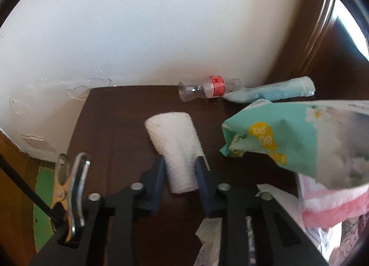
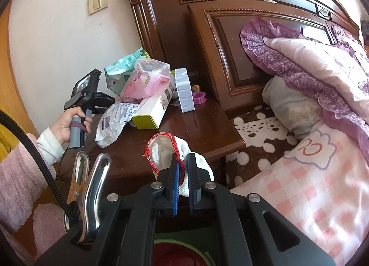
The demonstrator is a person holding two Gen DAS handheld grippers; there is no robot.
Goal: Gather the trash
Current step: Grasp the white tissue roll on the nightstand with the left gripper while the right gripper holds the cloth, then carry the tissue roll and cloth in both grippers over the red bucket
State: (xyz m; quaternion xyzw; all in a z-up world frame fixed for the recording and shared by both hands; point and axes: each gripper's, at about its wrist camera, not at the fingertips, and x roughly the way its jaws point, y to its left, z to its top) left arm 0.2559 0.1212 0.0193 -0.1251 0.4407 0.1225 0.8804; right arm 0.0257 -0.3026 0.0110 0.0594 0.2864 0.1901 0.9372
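A rolled white paper towel point(image 1: 175, 136) lies on the dark wooden nightstand point(image 1: 115, 127). My left gripper point(image 1: 180, 161) is shut on its near end, with a blue pad pressed against each side. Behind it, by the wall, lie an empty clear bottle with a red label point(image 1: 208, 88) and a light blue packet point(image 1: 272, 91). In the right wrist view my right gripper point(image 2: 183, 162) is shut on a white wad of tissue with a red cord point(image 2: 161, 150), held above the nightstand's front edge point(image 2: 203, 132). A hand point(image 2: 69, 125) grips the left gripper's handle at the left.
A teal wipes pack point(image 1: 288, 132) and a pink plastic bag point(image 1: 329, 201) crowd the right of the nightstand. A white-and-green box point(image 2: 152, 111), a grey box point(image 2: 184, 90) and a crumpled white bag point(image 2: 113, 123) lie there too. The bed with pillows point(image 2: 311, 70) and the headboard point(image 2: 230, 35) are at the right.
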